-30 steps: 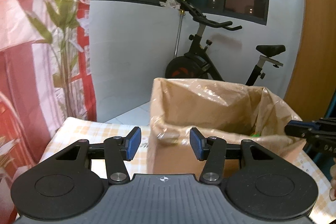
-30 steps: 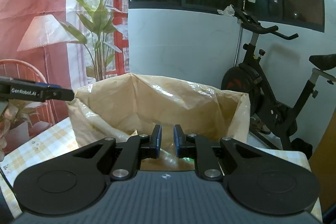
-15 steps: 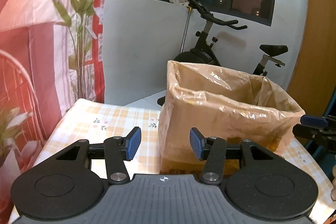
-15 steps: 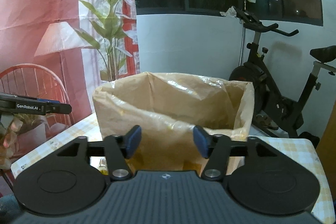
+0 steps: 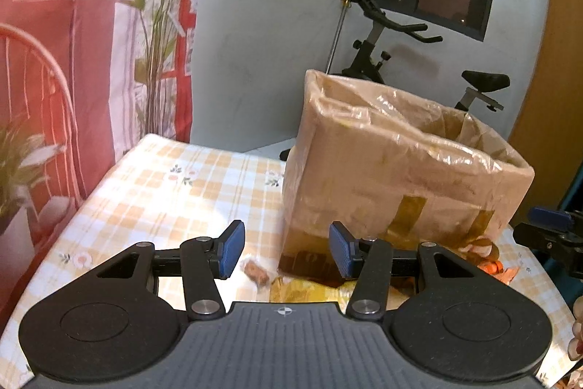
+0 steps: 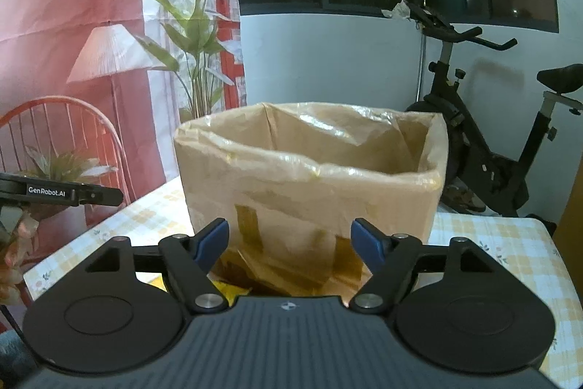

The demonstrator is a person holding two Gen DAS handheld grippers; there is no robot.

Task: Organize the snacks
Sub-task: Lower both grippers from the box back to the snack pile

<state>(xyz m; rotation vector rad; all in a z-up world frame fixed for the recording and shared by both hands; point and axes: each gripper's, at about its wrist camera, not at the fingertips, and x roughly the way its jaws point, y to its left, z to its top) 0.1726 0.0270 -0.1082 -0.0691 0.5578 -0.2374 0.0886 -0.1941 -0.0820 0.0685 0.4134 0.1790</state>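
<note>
1. The cardboard box (image 5: 397, 170), lined with a clear plastic bag, stood upright on the checked tablecloth (image 5: 175, 185). From both wrist views its contents were hidden; I could not tell how many snacks were inside.

2. Snacks were left on the cloth at the foot of the box:
   - a small brown wrapped snack (image 5: 256, 271), lying between my left fingers and apart from both pads;
   - a gold wrapper (image 5: 306, 290) just in front of the box's near corner;
   - an orange wrapper (image 5: 492, 267) near the box's right corner;
   - a yellow packet (image 6: 233, 288) at the box's base, in the right wrist view.

3. My left gripper (image 5: 286, 252) was spread wide and carried nothing. It was held low over the cloth, short of the box.

4. My right gripper (image 6: 289, 245) was likewise spread wide and carried nothing. It faced the taped front wall of the box, below the rim.

5. Judgement of progress: the task was unfinished. At least four loose items lay outside the box, and neither tool had a load. The nearest candidate for the left tool appeared to be the small brown wrapped snack.

6. Behind the table stood an exercise bike (image 6: 484, 148), a white wall and a red printed curtain (image 5: 73, 61); none of these bore on the work.
</note>
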